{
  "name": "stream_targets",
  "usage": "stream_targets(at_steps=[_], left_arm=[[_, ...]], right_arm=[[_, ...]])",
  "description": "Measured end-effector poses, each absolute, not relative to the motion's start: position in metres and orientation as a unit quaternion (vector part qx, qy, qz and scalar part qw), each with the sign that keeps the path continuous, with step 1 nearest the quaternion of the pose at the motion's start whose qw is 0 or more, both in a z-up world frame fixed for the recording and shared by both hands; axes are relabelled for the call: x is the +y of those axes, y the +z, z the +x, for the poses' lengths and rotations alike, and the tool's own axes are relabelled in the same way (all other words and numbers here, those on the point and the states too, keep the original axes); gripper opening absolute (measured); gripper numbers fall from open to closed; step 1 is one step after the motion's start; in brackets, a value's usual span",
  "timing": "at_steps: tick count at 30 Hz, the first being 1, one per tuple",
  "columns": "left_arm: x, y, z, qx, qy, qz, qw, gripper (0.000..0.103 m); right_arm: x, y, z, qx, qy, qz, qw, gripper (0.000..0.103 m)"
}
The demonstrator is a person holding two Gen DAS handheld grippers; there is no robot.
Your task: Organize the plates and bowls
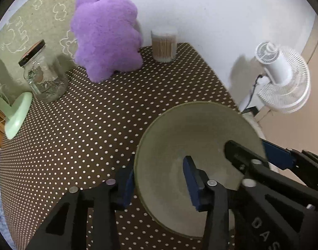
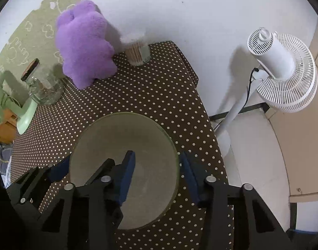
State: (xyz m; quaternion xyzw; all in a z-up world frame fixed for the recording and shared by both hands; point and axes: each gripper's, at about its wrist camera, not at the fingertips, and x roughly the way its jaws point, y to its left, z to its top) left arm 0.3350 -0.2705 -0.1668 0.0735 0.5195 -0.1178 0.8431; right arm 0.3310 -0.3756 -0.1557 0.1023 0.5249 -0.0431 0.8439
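While bowl (image 1: 192, 137) sits tilted near desk (image 1: 75, 137) right edge, left tool (image 1: 159, 181) straddles its left rim, fingers apart, grip unclear. Right tool's (image 1: 257, 154) fingers pinch far rim. Jar (image 1: 43, 73) holds unclear bits; clear tub (image 1: 164, 43) holds wooden sticks. Purple plush (image 1: 106, 35) between them.

Right wrist view: right tool (image 2: 159, 166) straddles right rim, fingers apart; whether clamped, cannot tell. Only here: fan (image 2: 284, 70) pole to floor.

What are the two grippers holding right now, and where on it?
Both straddle the rim of the green bowl: left gripper on its left side, right gripper on its right. Whether either has clamped cannot be told.
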Motion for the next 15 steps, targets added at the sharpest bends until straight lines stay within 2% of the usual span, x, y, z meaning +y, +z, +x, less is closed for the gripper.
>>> stream_targets(at_steps=[6, 15], left_arm=[[-0.2707, -0.1698, 0.3374, 0.525, -0.113, 0.074, 0.84, 0.035], [-0.2658, -0.1681, 0.3333, 0.533, -0.115, 0.077, 0.835, 0.034]], right_arm=[[-0.3749, -0.1578, 0.3311, 0.525, -0.042, 0.097, 0.845, 0.037], [-0.3714, -0.1566, 0.3269, 0.527, -0.046, 0.108, 0.842, 0.037]])
